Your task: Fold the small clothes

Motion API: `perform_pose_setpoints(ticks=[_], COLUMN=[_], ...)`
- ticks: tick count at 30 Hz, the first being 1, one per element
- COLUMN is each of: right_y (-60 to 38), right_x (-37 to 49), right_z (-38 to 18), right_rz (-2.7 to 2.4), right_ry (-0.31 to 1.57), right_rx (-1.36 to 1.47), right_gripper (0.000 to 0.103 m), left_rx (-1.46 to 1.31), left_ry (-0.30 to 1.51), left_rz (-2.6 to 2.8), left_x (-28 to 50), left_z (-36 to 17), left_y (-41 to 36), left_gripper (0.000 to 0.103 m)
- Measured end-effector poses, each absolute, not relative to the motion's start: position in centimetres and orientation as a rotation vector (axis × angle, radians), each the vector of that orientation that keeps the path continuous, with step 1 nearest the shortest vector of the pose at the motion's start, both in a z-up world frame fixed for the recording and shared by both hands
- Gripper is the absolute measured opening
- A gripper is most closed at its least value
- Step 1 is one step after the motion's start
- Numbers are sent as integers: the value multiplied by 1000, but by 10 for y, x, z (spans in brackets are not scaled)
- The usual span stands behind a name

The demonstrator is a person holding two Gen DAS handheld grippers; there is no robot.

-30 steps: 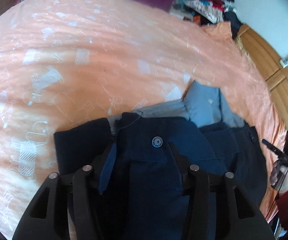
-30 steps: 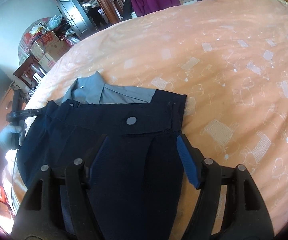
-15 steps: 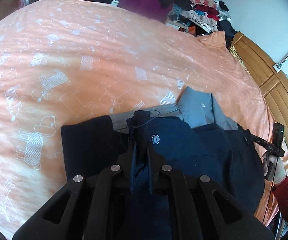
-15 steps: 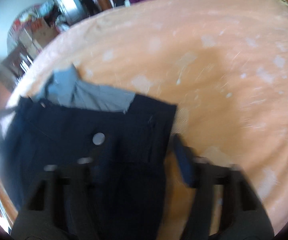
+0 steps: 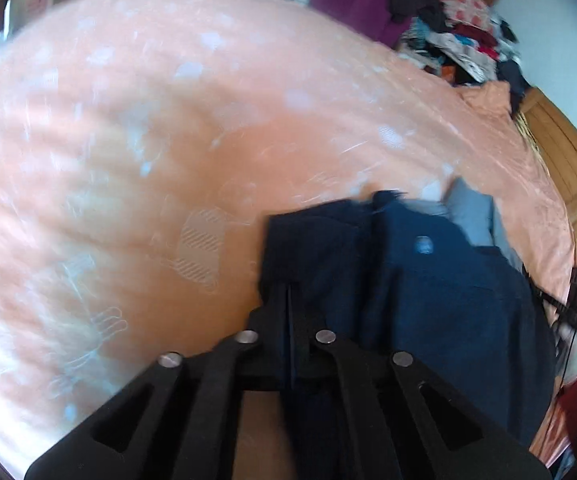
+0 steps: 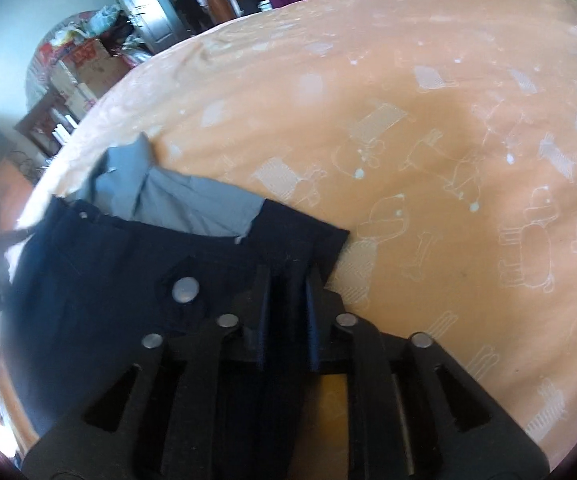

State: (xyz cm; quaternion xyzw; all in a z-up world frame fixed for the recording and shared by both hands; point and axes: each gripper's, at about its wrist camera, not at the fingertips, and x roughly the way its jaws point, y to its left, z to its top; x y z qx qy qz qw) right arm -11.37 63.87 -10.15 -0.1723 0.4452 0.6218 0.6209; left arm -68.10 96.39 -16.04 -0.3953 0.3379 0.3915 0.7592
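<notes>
In the left wrist view, the left gripper (image 5: pixel 290 300) is pressed together, pinching a fold of the navy garment (image 5: pixel 448 300), which is bunched up on the bed (image 5: pixel 148 140) with its orange printed sheet; a silver snap button (image 5: pixel 423 245) shows on the cloth and a grey shirt (image 5: pixel 470 216) peeks out behind it. The picture is blurred. In the right wrist view, the right gripper (image 6: pixel 286 292) is nearly closed, pinching the navy garment (image 6: pixel 108 280) near its corner, the cloth lying flat on the bed (image 6: pixel 408 140) over the grey shirt (image 6: pixel 184 204), with the snap button (image 6: pixel 185 290) just left of the fingers.
</notes>
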Motion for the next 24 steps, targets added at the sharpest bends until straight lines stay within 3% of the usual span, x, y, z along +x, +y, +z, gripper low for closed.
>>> perform_pose_setpoints(ticks=[1,2,4,5,6,9,11,13,14,19,21,23,24], right_y=[637,635,632,631,632,631,632,632,632,633,633,634,634], right_x=[-111,-107,-104,-105,-105,-106,-105,-103,-103,-102,-101,-104,-111], right_z=[-105,-109,-111,-110,-110,-110,-111,-111,-111,-113,-113,-111,-106], right_rz=[1432,1434,1438,1435,1434,1438,1441,1444,1445,1451,1461,1445,1419], right_ry=[1044,1060,1073,1067,1060,1057,1058,1058,1058,1065,1076,1057,1018], right_rx=[-378,-348,-313,-315,-321,-317,-311,-307,-304,-297,-287,-314,-357], right_gripper=[22,21,21,21,21,21,21,21,21,22,25,22,16], left_rx=[-824,-803,-792,-814,-832,-813,-856,-873,-886,-855,-910,-961,-948], left_ry=[692,650,609,619,666,842,881,857,826,778,824,853,847], left_rz=[835,806,731,681,622,616,590,573,549,519,516,508,518], left_x=[-678,-676,-667,-659,-647,-621,-613,-613,-614,-615,-613,-608,-606], left_z=[-144,-131,-114,-116,-123,-148,-163,-165,-161,-147,-161,-177,-176], left_y=[959,956,957,960,963,973,979,979,977,971,980,985,985], left_gripper=[4,12,45,69,72,51,44,17,12,13,26,27,20])
